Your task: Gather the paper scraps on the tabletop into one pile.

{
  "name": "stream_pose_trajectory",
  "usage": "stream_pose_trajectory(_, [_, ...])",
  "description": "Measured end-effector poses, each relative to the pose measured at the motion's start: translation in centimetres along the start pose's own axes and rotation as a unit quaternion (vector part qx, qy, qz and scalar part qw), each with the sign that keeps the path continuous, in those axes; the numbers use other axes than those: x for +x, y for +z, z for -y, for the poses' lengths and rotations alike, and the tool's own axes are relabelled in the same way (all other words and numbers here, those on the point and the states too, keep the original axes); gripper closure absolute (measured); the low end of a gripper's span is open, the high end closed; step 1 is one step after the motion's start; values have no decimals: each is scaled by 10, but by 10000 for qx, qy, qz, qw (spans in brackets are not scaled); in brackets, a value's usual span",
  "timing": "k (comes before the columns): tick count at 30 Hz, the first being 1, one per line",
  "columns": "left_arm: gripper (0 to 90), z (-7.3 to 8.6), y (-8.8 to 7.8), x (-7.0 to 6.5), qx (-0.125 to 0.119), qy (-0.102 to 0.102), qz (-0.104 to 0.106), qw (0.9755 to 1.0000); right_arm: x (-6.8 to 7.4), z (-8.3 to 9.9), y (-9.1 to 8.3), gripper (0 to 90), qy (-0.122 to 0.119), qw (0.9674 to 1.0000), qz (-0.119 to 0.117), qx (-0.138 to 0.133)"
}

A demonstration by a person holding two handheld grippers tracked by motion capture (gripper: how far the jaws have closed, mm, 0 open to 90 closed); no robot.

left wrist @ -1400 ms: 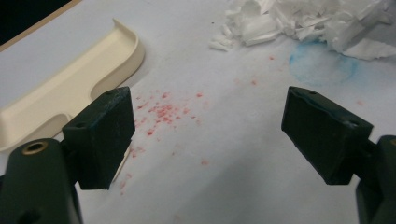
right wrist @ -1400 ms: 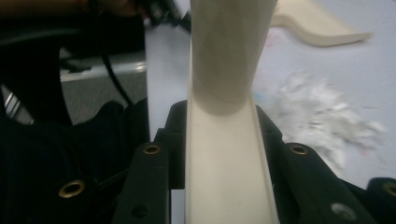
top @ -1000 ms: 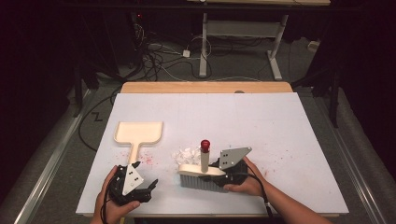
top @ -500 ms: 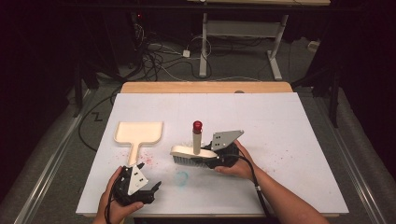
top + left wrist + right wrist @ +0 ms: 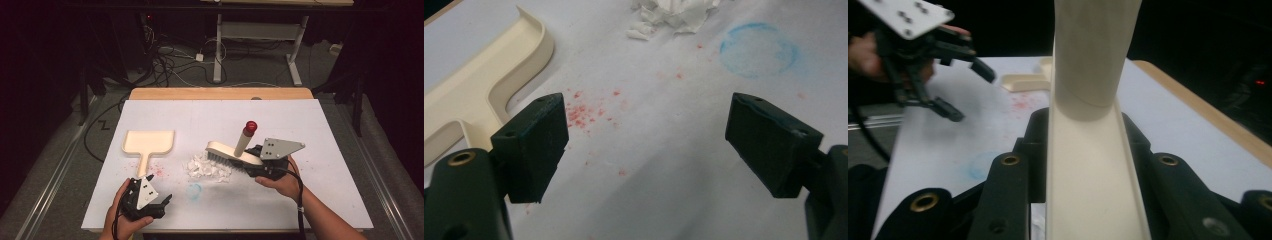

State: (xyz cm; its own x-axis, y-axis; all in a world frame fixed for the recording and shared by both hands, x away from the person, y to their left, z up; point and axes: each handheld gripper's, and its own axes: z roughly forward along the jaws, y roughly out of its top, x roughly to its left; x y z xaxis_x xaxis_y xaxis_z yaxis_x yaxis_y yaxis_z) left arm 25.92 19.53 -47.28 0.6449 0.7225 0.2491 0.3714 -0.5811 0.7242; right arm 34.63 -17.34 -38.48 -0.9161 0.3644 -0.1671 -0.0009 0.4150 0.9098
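Note:
A cream brush (image 5: 227, 152) with a red-capped handle hangs tilted just above the white table (image 5: 320, 130), its bristles over a pile of white paper scraps (image 5: 207, 169). My right gripper (image 5: 247, 162) is shut on the brush's right end; in the right gripper view the brush (image 5: 1088, 150) runs up between the jaws. A cream dustpan (image 5: 148, 142) lies flat to the left. My left gripper (image 5: 164, 202) rests open near the front edge. In the left gripper view its pads (image 5: 536, 140) stand wide apart over bare table, with the dustpan (image 5: 479, 85) at left and the scraps (image 5: 674, 12) ahead.
A faint blue ring (image 5: 194, 190) and red specks (image 5: 159, 170) mark the table between the grippers. A wooden strip (image 5: 220, 93) borders the far edge. Cables and a desk frame (image 5: 260, 40) lie on the dark floor beyond.
My right gripper has lifted the brush off the table and carried it farther from the front edge; the scrap pile now shows under its bristles. The left gripper has stayed put.

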Motion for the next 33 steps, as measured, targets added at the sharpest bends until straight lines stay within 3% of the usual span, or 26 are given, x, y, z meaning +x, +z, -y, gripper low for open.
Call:
stream_pose_trajectory(2, [165, 0, 0, 0, -14, -3, 0, 10000, -1, 3, -1, 679, 75, 9989, 446, 95])
stream_pose_trajectory(4, [165, 0, -1, 0, -8, 17, -8, 10000, -4, 8, 3, 679, 297, 9963, 775, 214])
stream_pose_trajectory(7, [165, 0, 0, 1, 1, 16, -7, 10000, -8, 23, 21, 679, 591, 9842, 1536, 646])
stream_pose_trajectory(10, [165, 0, 0, 0, 9, 41, 22, 10000, -9, 36, 41, 679, 949, 9715, 1956, 944])
stream_pose_trajectory(11, [165, 0, 0, 0, 9, 41, 22, 10000, -7, 39, 50, 680, 1047, 9659, 2135, 1020])
stream_pose_trajectory(14, [170, 1, 0, 0, 5, 67, 74, 10000, -1, 45, 64, 681, 1229, 9621, 2226, 987])
stream_pose_trajectory(18, [171, 1, 0, 0, 16, 86, 104, 9999, 10, 40, 75, 680, 1152, 9601, 2322, 1052])
stream_pose_trajectory(19, [171, 1, 0, 0, 21, 87, 110, 9999, 19, 37, 83, 679, 1148, 9622, 2230, 1063])
stream_pose_trajectory(22, [172, 1, 0, -1, 11, 109, 116, 9999, 29, 33, 96, 677, 1157, 9640, 2177, 995])
stream_pose_trajectory(25, [172, 0, 0, -1, 11, 127, 127, 9998, 32, 28, 104, 679, 1292, 9639, 2168, 845])
stream_pose_trajectory(28, [174, 0, 1, -2, 40, 139, 147, 9998, 32, 24, 107, 680, 1584, 9652, 1970, 676])
stream_pose_trajectory(31, [174, 1, 1, -2, 52, 152, 159, 9997, 34, 20, 110, 680, 1441, 9668, 2007, 656])
stream_pose_trajectory(33, [174, 1, 0, -2, 42, 142, 160, 9998, 32, 20, 108, 680, 1422, 9661, 2054, 652])
